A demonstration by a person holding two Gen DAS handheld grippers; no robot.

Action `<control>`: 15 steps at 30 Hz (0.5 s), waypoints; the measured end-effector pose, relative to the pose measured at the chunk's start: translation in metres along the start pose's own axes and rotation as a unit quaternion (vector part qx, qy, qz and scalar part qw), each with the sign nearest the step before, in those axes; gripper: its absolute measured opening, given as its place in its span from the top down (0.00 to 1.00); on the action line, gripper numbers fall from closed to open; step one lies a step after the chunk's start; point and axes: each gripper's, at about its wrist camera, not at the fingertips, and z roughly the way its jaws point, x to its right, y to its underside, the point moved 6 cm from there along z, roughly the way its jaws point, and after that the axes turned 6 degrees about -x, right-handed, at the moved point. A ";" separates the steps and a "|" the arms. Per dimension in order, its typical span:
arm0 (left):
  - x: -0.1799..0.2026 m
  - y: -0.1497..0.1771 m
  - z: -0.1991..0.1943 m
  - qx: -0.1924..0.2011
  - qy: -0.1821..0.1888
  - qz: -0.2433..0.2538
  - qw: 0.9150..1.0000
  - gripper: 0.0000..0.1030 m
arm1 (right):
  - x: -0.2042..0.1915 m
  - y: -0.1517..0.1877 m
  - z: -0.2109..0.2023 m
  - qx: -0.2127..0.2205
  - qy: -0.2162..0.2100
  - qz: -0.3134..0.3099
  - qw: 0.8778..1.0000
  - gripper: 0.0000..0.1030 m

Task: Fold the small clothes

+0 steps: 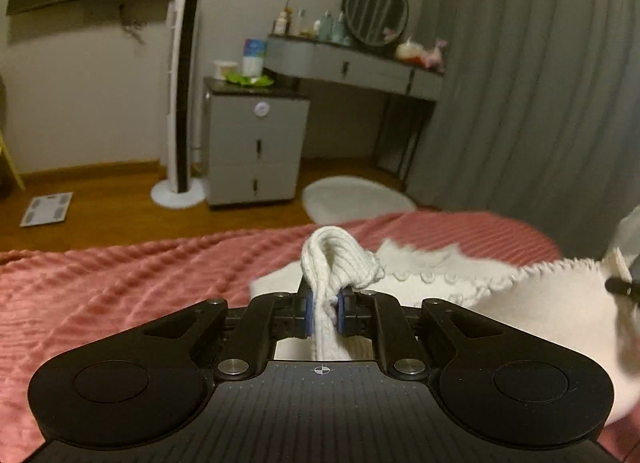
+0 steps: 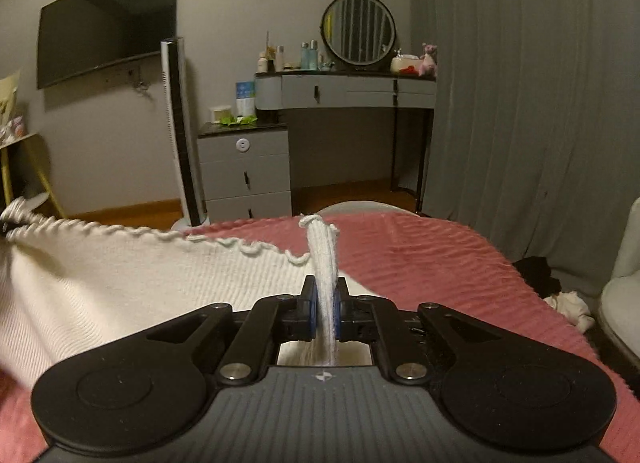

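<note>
Left claw is clamped on a bunched fold of the white knit garment; the ribbed fabric loops up over the blue pads and hangs down between them toward the camera. Cloth runs off to the right from that pinch, scalloped edge up, raised off the pink bedspread; the far end reaches the right frame edge, where it's blurred. Behind, past the foot of the bed, left to right: bathroom scale on the wood floor, white tower fan, grey drawer unit, white rug, grey vanity with a round mirror, grey curtain. Right claw is also closed tight on the same garment, a narrow ridge of fabric standing up between its pads. From there the cloth spans left, stretched across to the left frame edge, scalloped hem on top, over the bedspread. Garment sits held between both claws above the middle of the bed, its lower part resting or hanging close to the spread; can't tell which. Wall TV at upper left in the right wrist view, dark and white clothing heap off the bed's right edge, white chair beside it.
</note>
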 end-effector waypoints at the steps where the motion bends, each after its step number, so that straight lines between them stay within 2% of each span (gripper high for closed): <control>1: -0.002 0.005 0.014 -0.015 -0.003 0.000 1.000 0.87 | 0.000 -0.001 0.012 -0.012 -0.006 0.003 1.000 0.93; 3: -0.003 0.020 0.036 -0.045 -0.003 -0.001 0.999 0.86 | 0.002 0.005 0.043 -0.048 -0.009 0.013 0.999 0.93; 6: -0.003 0.043 0.056 -0.084 0.027 0.001 0.996 0.75 | 0.004 0.026 0.076 -0.106 -0.017 0.022 0.994 0.89; 8: -0.003 0.048 0.055 -0.080 0.058 0.006 0.995 0.50 | 0.004 0.037 0.082 -0.124 -0.040 0.038 0.991 0.83; 9: -0.002 0.049 0.055 -0.081 0.070 0.008 0.994 0.48 | 0.004 0.040 0.084 -0.128 -0.049 0.039 0.990 0.81; 10: -0.001 0.048 0.055 -0.083 0.077 0.008 0.994 0.50 | 0.003 0.041 0.085 -0.130 -0.052 0.034 0.990 0.81; 11: -0.001 0.047 0.056 -0.088 0.080 0.007 0.993 0.60 | 0.002 0.040 0.085 -0.129 -0.054 0.024 0.990 0.81; 13: 0.001 0.042 0.058 -0.093 0.076 0.008 0.993 0.89 | 0.000 0.039 0.088 -0.131 -0.053 0.002 0.990 0.85; 15: 0.003 0.038 0.055 -0.085 0.072 0.009 0.994 0.90 | -0.006 0.038 0.087 -0.133 -0.041 -0.031 0.990 0.93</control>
